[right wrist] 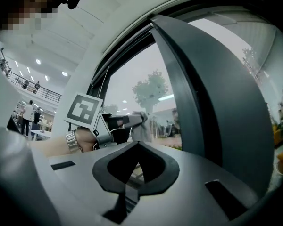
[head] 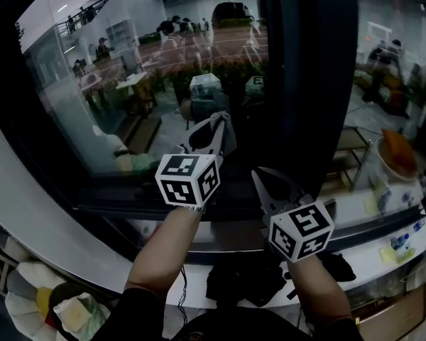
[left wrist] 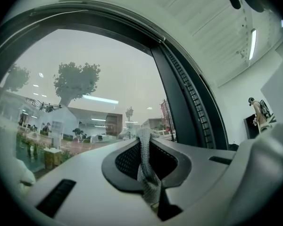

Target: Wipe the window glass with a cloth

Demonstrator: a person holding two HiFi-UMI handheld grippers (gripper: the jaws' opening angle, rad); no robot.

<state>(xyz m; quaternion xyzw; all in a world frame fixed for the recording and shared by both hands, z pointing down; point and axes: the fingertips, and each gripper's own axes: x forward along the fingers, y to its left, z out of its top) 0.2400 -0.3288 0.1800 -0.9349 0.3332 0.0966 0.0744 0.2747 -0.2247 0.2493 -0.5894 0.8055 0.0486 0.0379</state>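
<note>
Fingers of my left gripper [head: 216, 123] are pinched tight on the grey cloth [left wrist: 144, 160], held up at the window glass [head: 121, 84] beside the dark frame post [head: 309, 84]. My right gripper [right wrist: 137, 145] hangs lower, fingers closed on nothing.

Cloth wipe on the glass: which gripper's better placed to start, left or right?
Left, I'd say. The left gripper is shut on the cloth and raised toward the window glass. The right gripper is shut, empty, lower, by the dark frame.
</note>
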